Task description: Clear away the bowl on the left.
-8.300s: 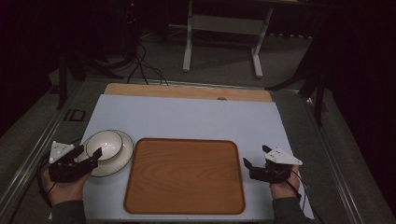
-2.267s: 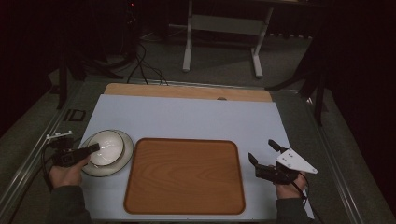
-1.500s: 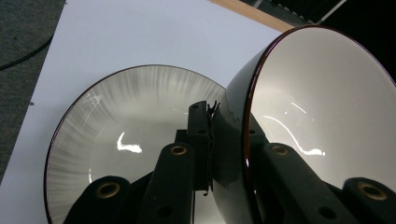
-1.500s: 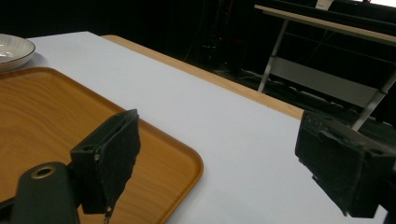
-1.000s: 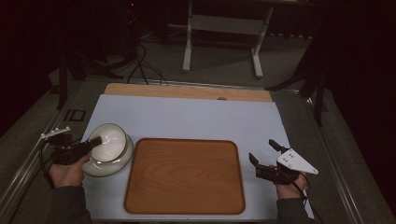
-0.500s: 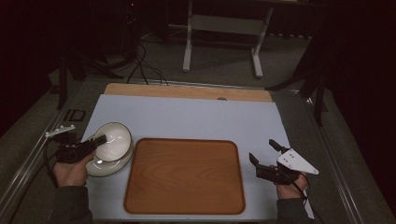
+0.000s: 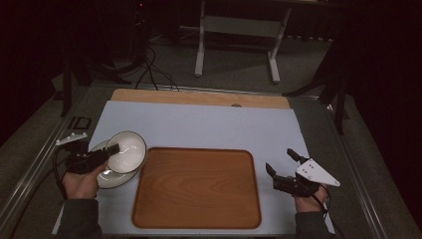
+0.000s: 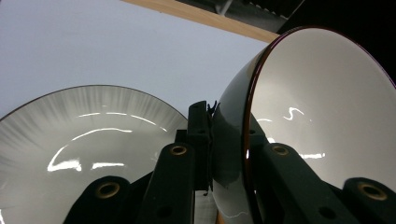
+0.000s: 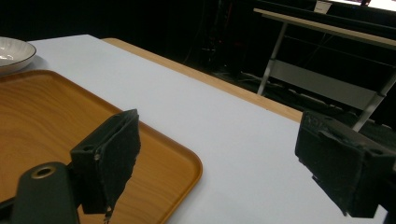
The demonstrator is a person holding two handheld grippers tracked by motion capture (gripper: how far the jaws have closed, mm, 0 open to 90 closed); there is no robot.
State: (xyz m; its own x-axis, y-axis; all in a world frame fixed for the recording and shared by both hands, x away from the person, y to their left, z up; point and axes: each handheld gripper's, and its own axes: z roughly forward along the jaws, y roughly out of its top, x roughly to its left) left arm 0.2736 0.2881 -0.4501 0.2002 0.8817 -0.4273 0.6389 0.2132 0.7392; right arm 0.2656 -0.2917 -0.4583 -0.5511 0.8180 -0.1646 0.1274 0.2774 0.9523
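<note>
Bowl tipped up off its plate at the left of the bench, right gripper idle.

From above, a pale blue-grey mat covers the bench (image 7: pixel 199 124), with a strip of bare wood along its far edge and a dim room beyond: grey floor, trailing cables (image 7: pixel 149 69) and a white-legged stand (image 7: pixel 236 37). A wooden tray (image 7: pixel 196 186) lies at the middle. Left of it the left gripper (image 7: pixel 110 149) pinches the rim of a white bowl (image 7: pixel 127 152), tilted on edge above a plate (image 7: pixel 107 179). The right gripper (image 7: pixel 279 164) sits right of the tray, fingers spread and empty.
Left gripper view: the fingers (image 8: pixel 177 182) clamp the dark-rimmed bowl wall (image 8: pixel 322 102); the ribbed plate (image 8: pixel 79 144) lies beneath.
Right gripper view: the padded fingers (image 9: pixel 109 156) stand wide apart over the tray corner (image 9: pixel 177 172) and mat.
</note>
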